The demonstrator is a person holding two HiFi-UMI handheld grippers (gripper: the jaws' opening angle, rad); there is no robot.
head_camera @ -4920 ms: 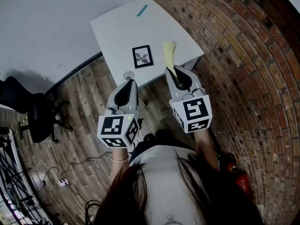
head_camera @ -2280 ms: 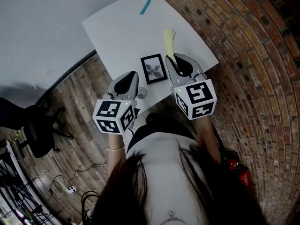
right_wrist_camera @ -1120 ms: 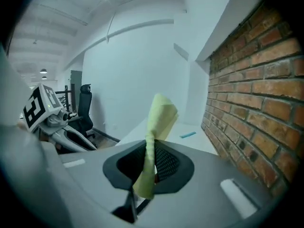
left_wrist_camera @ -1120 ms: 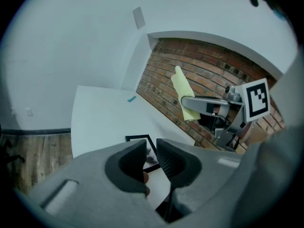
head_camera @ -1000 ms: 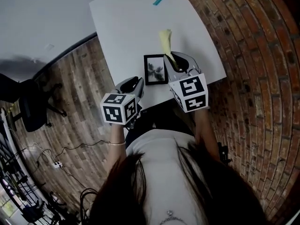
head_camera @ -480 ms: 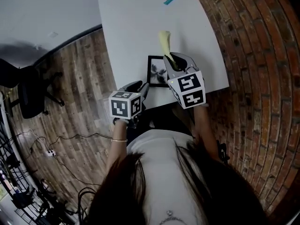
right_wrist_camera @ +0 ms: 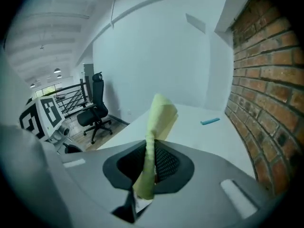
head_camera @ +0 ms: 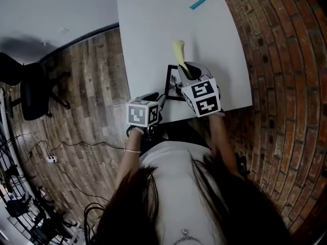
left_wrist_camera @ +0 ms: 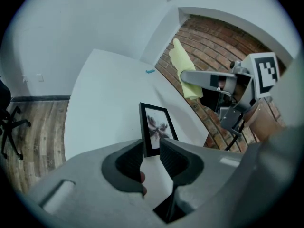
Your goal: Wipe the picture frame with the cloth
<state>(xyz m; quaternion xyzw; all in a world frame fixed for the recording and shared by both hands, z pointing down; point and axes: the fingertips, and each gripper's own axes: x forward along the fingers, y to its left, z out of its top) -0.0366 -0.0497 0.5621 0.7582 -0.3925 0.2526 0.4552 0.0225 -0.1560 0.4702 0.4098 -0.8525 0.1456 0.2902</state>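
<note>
The left gripper (left_wrist_camera: 151, 144) stands released, its jaws having just been opening, and the near end of the picture frame (left_wrist_camera: 156, 126) shows in the gap between their tips without either pad pressing on it. The right gripper (right_wrist_camera: 151, 148) is clenched on the cloth (right_wrist_camera: 159, 118), a pale yellow folded strip that is pinched low down and sticks up and forward past the jaw tips. In the head view this gripper hangs over the right side of the picture frame and hides part of it, with the free end of the cloth reaching beyond the frame's far edge. The picture frame is black with a dark flower-like print; it lies flat on the white table (left_wrist_camera: 102, 94), close to the table's near edge, its long side pointing away from the person. Well beyond the frame, near the table's far end, lies a small blue strip (head_camera: 200, 1). To the right of the frame runs a brick wall (head_camera: 278, 60); to its left are a wooden floor (head_camera: 94, 80) and a black office chair (right_wrist_camera: 95, 110).
</note>
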